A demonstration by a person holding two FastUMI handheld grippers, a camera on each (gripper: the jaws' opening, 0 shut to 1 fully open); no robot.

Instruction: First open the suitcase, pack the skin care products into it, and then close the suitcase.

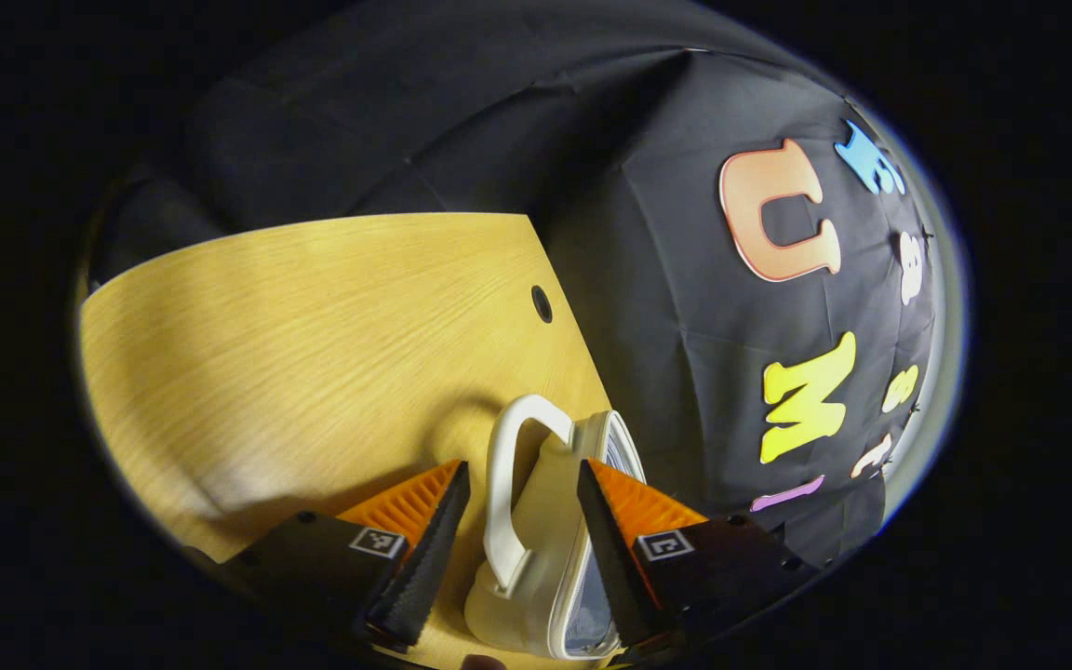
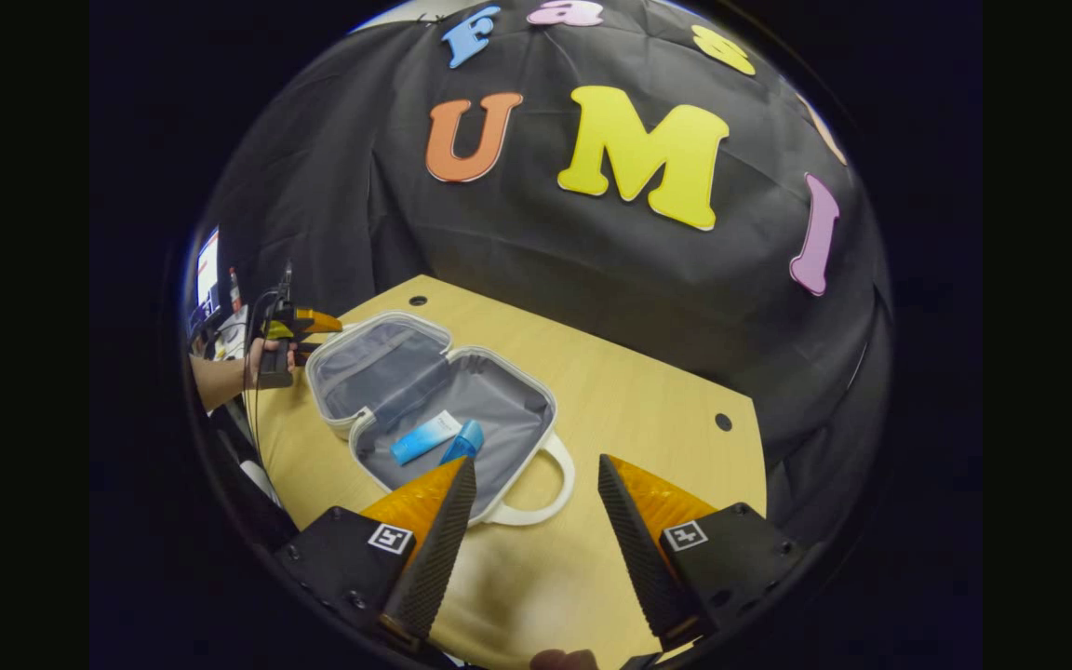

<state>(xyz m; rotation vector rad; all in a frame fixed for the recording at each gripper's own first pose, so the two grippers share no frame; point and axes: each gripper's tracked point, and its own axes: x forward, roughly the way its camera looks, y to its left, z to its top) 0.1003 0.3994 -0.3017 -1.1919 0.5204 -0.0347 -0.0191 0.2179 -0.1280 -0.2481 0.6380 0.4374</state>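
The left gripper point(image 1: 522, 484) has its jaws wide open around the suitcase point(image 1: 545, 521), maybe to shut the lid. The skin care products point(image 2: 426, 437) lie inside it on the table point(image 2: 648, 400). The right gripper point(image 2: 536, 484) has open, empty jaws.

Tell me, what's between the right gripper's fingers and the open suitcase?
Just bare wooden table, as the right gripper view shows. The right gripper hovers open near the suitcase handle.
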